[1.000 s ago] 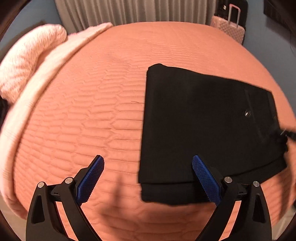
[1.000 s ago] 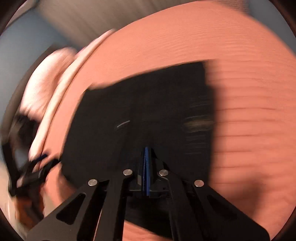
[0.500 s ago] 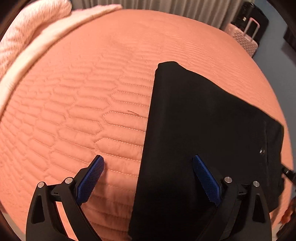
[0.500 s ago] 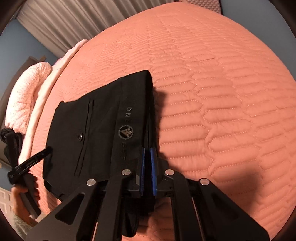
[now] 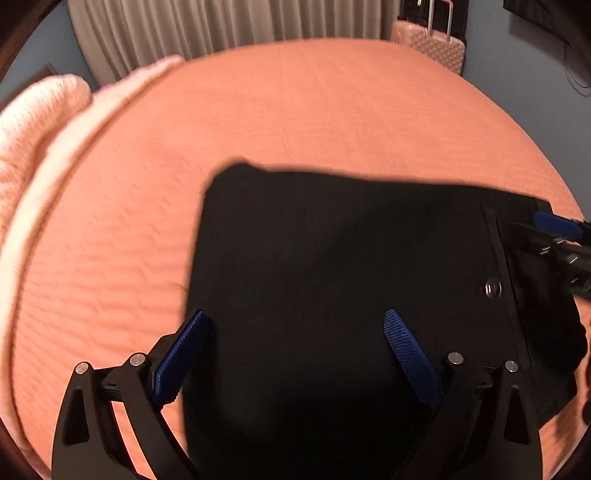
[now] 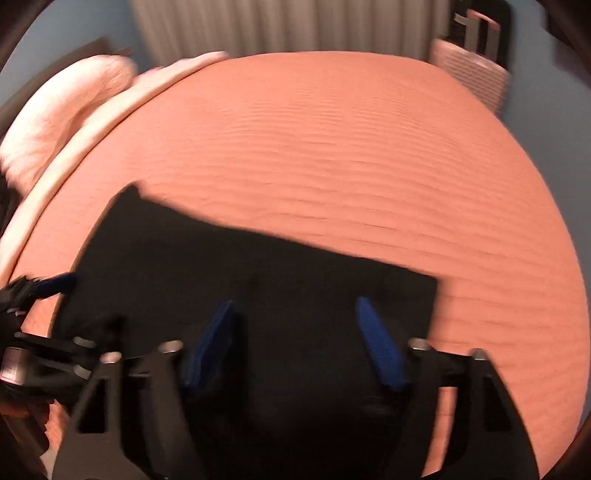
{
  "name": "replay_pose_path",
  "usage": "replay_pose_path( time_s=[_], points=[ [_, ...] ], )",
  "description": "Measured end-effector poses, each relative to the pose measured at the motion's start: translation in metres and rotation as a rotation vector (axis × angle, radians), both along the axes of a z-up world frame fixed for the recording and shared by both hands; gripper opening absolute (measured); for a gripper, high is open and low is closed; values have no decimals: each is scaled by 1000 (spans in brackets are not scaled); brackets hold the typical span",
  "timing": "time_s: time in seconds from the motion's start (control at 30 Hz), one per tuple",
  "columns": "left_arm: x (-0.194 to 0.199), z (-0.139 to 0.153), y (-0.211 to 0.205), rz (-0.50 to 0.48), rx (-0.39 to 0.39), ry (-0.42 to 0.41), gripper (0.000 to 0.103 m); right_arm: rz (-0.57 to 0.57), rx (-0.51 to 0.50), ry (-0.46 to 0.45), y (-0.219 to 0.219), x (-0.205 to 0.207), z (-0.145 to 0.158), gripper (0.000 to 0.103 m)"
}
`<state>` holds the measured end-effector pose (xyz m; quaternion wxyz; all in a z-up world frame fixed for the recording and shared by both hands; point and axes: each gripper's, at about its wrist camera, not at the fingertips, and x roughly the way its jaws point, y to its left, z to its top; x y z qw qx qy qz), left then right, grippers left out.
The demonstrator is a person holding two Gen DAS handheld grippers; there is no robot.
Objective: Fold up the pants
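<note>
Both tongs stand with jaws apart over the folded black pants [image 5: 343,280], and neither pair has hold of anything. Left tongs [image 5: 295,354] are spread wide, the blue ribbed pads [image 5: 410,354] clear of the cloth: one pad sits at the garment's left edge where it meets the bedspread, the other over the black fabric. Right tongs [image 6: 295,343] have just been opening; their jaws now gape with only flat fabric showing in the gap and no fold pinched between them. Each tool also shows at the margin of the other's view, the right tongs at the waistband end in the left wrist view, the left tongs at the opposite end in the right wrist view. Pants lie flat in a rough rectangle on the near part of the bed, with a metal button [image 5: 492,288] and a seam line near the right end. Motion blur softens both views, so finer detail of the cloth cannot be read. Orange quilted bedspread [image 5: 314,110] extends beyond the garment to the far side of the bed. Pale pink pillow [image 5: 33,122] rests at the far left. Pleated curtains [image 5: 229,26] hang behind the bed, and a pink ribbed suitcase [image 5: 432,50] stands at the far right corner.
</note>
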<state>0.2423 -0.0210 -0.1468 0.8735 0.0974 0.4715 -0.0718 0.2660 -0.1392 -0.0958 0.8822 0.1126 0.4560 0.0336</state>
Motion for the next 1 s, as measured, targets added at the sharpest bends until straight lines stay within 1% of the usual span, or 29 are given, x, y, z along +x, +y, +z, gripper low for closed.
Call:
replay_pose_path(
  time_s=[0.03,0.07,0.1,0.13,0.17,0.2,0.23,0.27,0.3,0.33,0.37,0.4,0.43,0.47,0.5,0.53,0.57,0.6,0.63,0.67,0.73,0.77,0.8,0.83,0.87,0.9,0.93,0.97,1.0],
  points=[
    [5,6,-2,-16,2,-31,96,-42,30,-21,-7,0,7,67],
    [18,11,-7,-22,3,-42,96,-45,34,-31,-6,4,11,67],
    [31,10,-11,-25,-3,-34,96,-11,24,-16,1,11,8,67],
    [45,4,-16,-25,-4,-13,96,33,-12,20,10,21,-2,66],
    [59,-5,-20,-11,22,10,98,61,-63,53,14,27,-13,66],
    [72,-16,-23,-12,42,50,98,84,-134,61,16,29,-21,57],
    [77,-14,-17,-10,4,46,98,87,-134,46,12,27,-18,53],
    [81,-7,-9,23,-6,32,98,65,-120,31,9,22,-12,51],
    [83,-1,-4,46,33,15,98,36,-94,5,5,14,-3,51],
    [83,6,1,57,54,-14,96,37,-78,-19,10,7,5,53],
    [77,17,10,72,52,-60,97,55,-77,-30,14,1,8,53],
    [72,21,16,82,29,-69,97,99,-87,-32,25,-5,6,53],
    [68,20,22,87,5,-60,97,135,-100,-8,29,-10,-2,57],
    [64,15,26,95,3,-38,97,158,-115,39,31,-13,-15,58],
    [63,0,30,95,33,9,97,165,-133,60,28,-17,-30,58],
    [55,-7,36,93,48,45,98,161,-143,29,27,-26,-28,58],
    [46,-11,46,94,8,51,98,151,-149,30,26,-35,-20,58],
    [33,-4,62,127,-50,54,98,129,-144,35,24,-46,-11,58],
    [20,2,75,149,-71,67,97,114,-128,25,16,-56,-3,59],
    [9,6,86,158,-89,76,97,89,-111,21,7,-75,6,61],
    [-20,16,111,159,-150,62,98,39,-65,41,-17,-98,7,83],
    [-32,12,125,174,-181,96,98,28,-34,50,-25,-100,3,85],
    [-37,4,134,186,-237,154,98,23,60,61,-37,-106,-5,85],
    [-39,-3,142,187,-307,197,98,15,109,71,-50,-103,-13,85],
    [-41,-11,149,188,-402,240,98,7,160,91,-55,-100,-23,85],
    [-44,-18,155,207,-461,235,98,21,228,115,-58,-96,-35,85],
    [-45,-19,156,197,-492,210,98,30,275,127,-58,-91,-45,83],
    [-42,-20,157,177,-500,208,98,23,302,133,-60,-89,-52,85],
    [-40,-20,156,158,-507,203,98,11,335,117,-62,-88,-57,86]
  ],
)
